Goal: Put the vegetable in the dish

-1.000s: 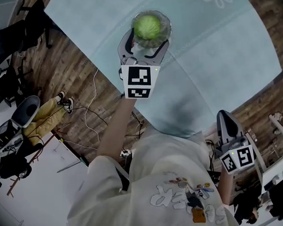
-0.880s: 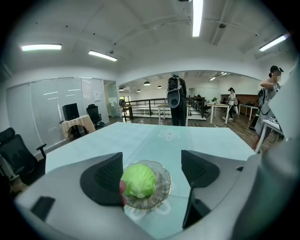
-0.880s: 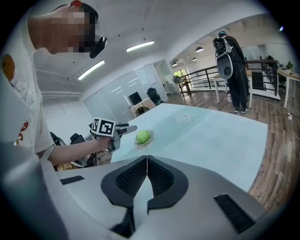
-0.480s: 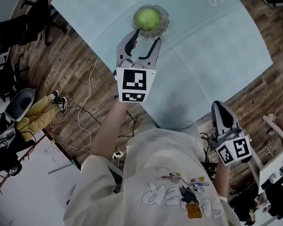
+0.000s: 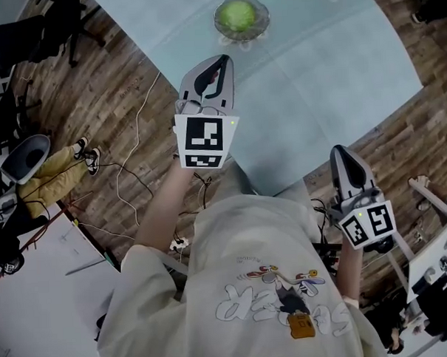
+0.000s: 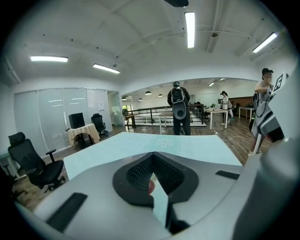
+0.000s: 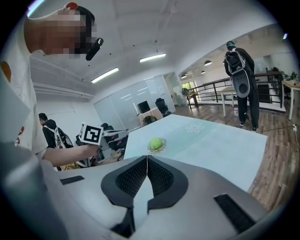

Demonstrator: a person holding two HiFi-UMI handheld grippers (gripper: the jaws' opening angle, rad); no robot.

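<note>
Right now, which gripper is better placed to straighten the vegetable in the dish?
Probably left: the left gripper, jaws just closed empty, is over the table near the dish; the right gripper is farther back.

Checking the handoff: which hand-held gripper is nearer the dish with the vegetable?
Left. The left hand-held gripper points at the dish from a short way off; the right hand-held gripper sits far back, beside the person.
</note>
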